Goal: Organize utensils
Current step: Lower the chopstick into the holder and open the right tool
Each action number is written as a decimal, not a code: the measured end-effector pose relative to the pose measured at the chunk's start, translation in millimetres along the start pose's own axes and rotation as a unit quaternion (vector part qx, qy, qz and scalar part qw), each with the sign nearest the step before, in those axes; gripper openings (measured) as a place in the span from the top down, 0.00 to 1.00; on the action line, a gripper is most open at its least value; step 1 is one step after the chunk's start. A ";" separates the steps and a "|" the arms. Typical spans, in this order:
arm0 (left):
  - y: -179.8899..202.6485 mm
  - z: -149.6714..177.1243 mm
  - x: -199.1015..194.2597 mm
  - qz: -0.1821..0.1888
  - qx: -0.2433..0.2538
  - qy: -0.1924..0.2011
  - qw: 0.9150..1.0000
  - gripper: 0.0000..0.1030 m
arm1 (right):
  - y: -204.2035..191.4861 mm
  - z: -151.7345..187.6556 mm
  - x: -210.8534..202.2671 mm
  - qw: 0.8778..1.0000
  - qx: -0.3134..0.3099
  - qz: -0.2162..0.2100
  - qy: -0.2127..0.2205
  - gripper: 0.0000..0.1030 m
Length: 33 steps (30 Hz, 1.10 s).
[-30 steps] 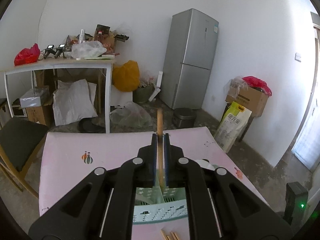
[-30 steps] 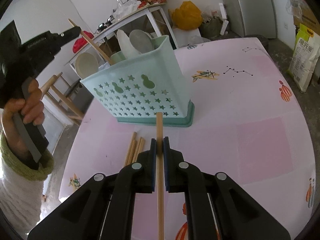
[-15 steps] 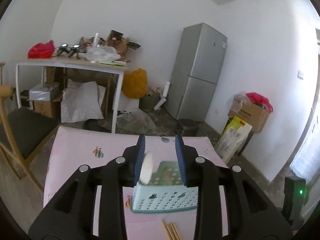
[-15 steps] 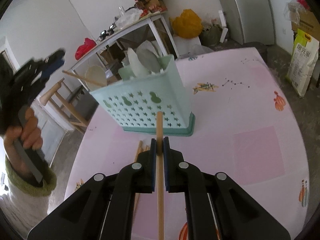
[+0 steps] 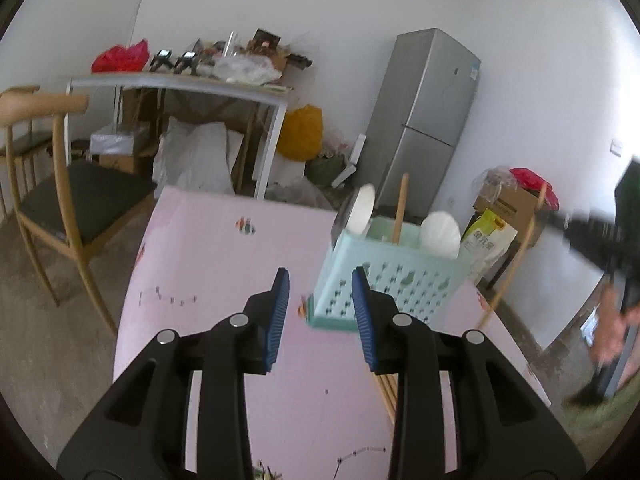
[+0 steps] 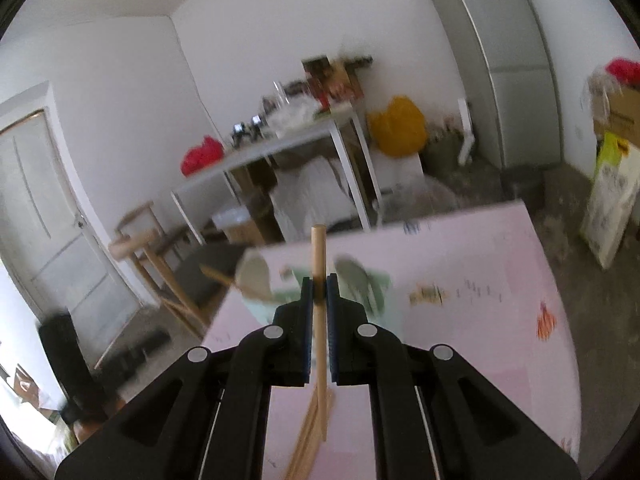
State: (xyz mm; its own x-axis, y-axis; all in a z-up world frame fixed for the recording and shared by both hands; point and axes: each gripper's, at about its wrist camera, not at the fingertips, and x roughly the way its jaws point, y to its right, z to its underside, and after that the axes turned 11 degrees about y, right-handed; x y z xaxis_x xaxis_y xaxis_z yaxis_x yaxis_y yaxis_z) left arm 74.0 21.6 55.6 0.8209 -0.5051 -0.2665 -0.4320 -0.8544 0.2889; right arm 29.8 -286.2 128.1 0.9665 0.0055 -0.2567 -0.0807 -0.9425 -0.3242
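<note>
A mint-green perforated utensil basket [image 5: 384, 276] stands on the pink table [image 5: 216, 264]. It holds white spoons [image 5: 438, 234] and one wooden chopstick [image 5: 399, 208]. My left gripper [image 5: 320, 300] is open and empty, just in front of the basket's left corner. My right gripper [image 6: 319, 286] is shut on a wooden chopstick [image 6: 319, 300] and is raised above the basket [image 6: 372, 292], which is blurred behind the fingers. Loose chopsticks [image 6: 308, 440] lie on the table below it. The right gripper and its chopstick [image 5: 516, 256] show blurred at the right of the left wrist view.
A wooden chair [image 5: 60, 196] stands left of the table. A cluttered white side table [image 5: 180, 84], a yellow bag [image 5: 300, 136] and a grey fridge [image 5: 424, 120] stand behind. Boxes and bags [image 5: 508, 208] sit on the floor at the right.
My left gripper opened, left its chopstick in the basket and drew back to the left. My right gripper lifted and tilted up over the basket with its chopstick.
</note>
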 end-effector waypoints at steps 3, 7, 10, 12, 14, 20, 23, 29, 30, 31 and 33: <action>-3.6 10.1 0.3 -0.004 -0.001 -0.009 1.000 0.71 | -12.6 -28.4 5.0 0.999 -0.012 -0.018 0.026 0.93; -10.8 22.2 3.6 -0.002 -0.009 -0.026 1.000 0.71 | -25.1 -62.3 13.9 0.997 -0.018 -0.040 0.058 0.93; -14.2 29.9 4.6 -0.004 -0.006 -0.031 0.999 0.71 | -30.2 -80.9 25.0 0.996 -0.023 -0.039 0.077 0.93; -15.6 33.2 6.0 -0.005 -0.004 -0.034 0.999 0.71 | -33.8 -87.3 35.8 0.996 -0.028 -0.033 0.080 0.93; -15.5 36.3 8.2 -0.002 -0.005 -0.040 0.999 0.71 | -37.3 -87.1 46.0 0.996 -0.039 -0.022 0.082 0.93; -14.3 47.0 12.6 -0.001 -0.005 -0.052 0.999 0.71 | -45.1 -60.0 88.5 0.997 -0.069 0.000 0.043 0.93; -13.6 49.8 14.7 -0.001 -0.003 -0.058 0.998 0.71 | -43.9 -37.8 110.9 0.997 -0.077 0.008 0.009 0.93; -10.4 56.2 18.7 0.001 0.003 -0.072 0.997 0.70 | -31.9 -6.9 137.6 0.994 -0.083 0.024 -0.059 0.92; -10.1 56.6 18.9 0.001 0.003 -0.073 0.997 0.70 | -29.3 -8.0 136.4 0.994 -0.086 0.030 -0.059 0.88; -8.7 57.2 19.1 0.001 0.005 -0.074 0.997 0.69 | -27.5 -9.5 133.6 0.994 -0.084 0.032 -0.055 0.84; -6.4 58.2 20.1 0.001 0.008 -0.077 0.997 0.68 | -21.3 -16.8 124.7 0.996 -0.077 0.036 -0.039 0.66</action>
State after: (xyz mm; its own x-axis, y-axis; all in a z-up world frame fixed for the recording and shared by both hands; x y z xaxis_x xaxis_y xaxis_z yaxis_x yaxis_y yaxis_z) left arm 71.5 9.8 -5.1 0.7537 -0.5189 -0.4033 -0.4412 -0.8544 0.2746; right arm 156.2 -271.1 118.3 0.9373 -0.0432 -0.3459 -0.1044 -0.9815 -0.1603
